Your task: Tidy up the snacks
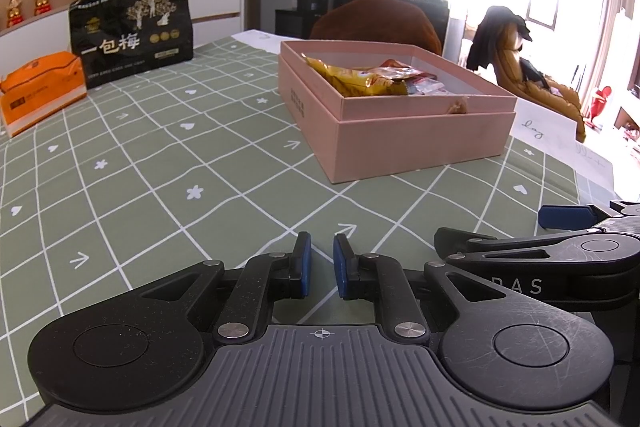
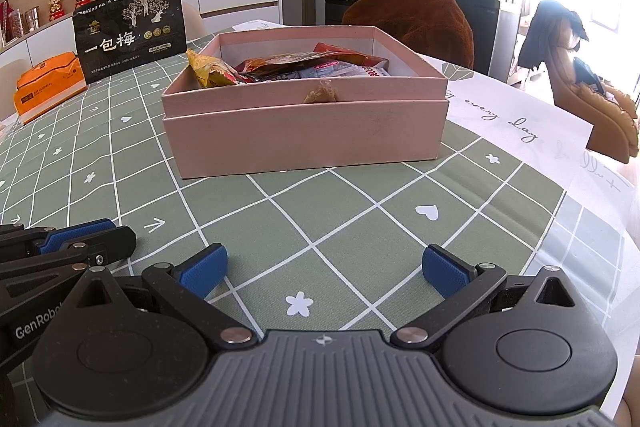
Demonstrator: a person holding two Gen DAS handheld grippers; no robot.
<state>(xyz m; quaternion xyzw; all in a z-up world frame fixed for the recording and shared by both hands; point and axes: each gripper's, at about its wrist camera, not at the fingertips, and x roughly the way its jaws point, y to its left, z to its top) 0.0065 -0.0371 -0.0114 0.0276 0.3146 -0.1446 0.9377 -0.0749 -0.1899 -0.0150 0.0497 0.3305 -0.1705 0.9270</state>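
Left gripper (image 1: 322, 265) nearly closed, right gripper (image 2: 324, 269) spread wide — both empty — facing the snack-filled pink box (image 2: 304, 131).

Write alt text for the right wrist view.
An open pink box of snack packets sits on a green grid tablecloth, ahead of the empty, open right tongs. A black pouch and orange pack stand behind, left.

One pink box (image 2: 304, 131) sits at twelve o'clock, holding several snack packets (image 2: 304, 65), too overlapped to count exactly. At ten o'clock stand one black bag (image 2: 130, 35) and one orange pack (image 2: 48, 87). Two red figurines (image 2: 68, 1) line the shelf at eleven.
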